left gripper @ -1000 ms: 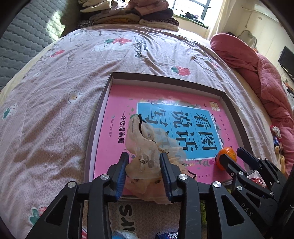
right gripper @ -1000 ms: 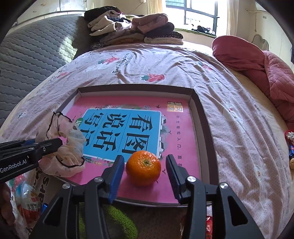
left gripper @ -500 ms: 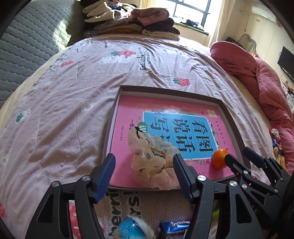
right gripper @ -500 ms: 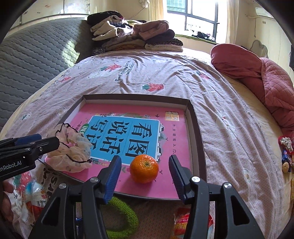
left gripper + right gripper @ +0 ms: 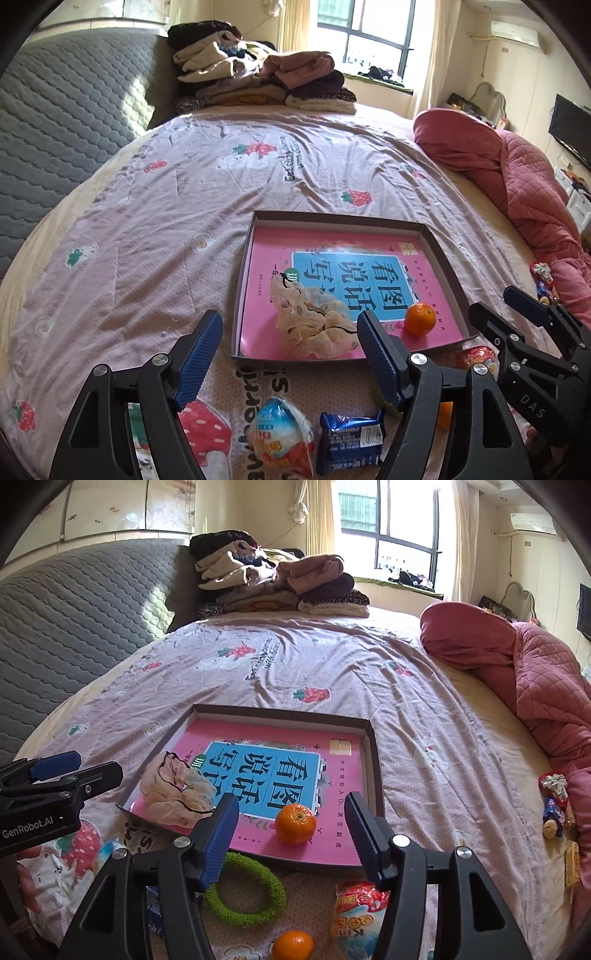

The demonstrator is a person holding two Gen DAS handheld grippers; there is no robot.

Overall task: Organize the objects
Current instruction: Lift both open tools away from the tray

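A shallow dark box (image 5: 334,216) (image 5: 375,753) lies on the bed with a pink book (image 5: 343,258) (image 5: 266,753) in it. A cream cloth bundle (image 5: 314,321) (image 5: 177,790) and an orange (image 5: 419,319) (image 5: 295,823) rest on the book. My left gripper (image 5: 291,350) is open and empty, held back from the box's near edge. My right gripper (image 5: 291,834) is open and empty, above the near edge by the orange. Loose items lie nearer: a green ring (image 5: 245,890), a second orange (image 5: 293,945), a blue snack pack (image 5: 349,439), and two toy eggs (image 5: 282,435) (image 5: 360,912).
Folded clothes (image 5: 258,81) are stacked at the bed's far end by a grey headboard (image 5: 55,122). A red quilt (image 5: 517,173) lies bunched along the right side. Small sweets (image 5: 554,808) lie at the bed's right edge.
My left gripper let go of the cloth bundle and both grippers drew back from the box. The bundle and the orange stay on the book.
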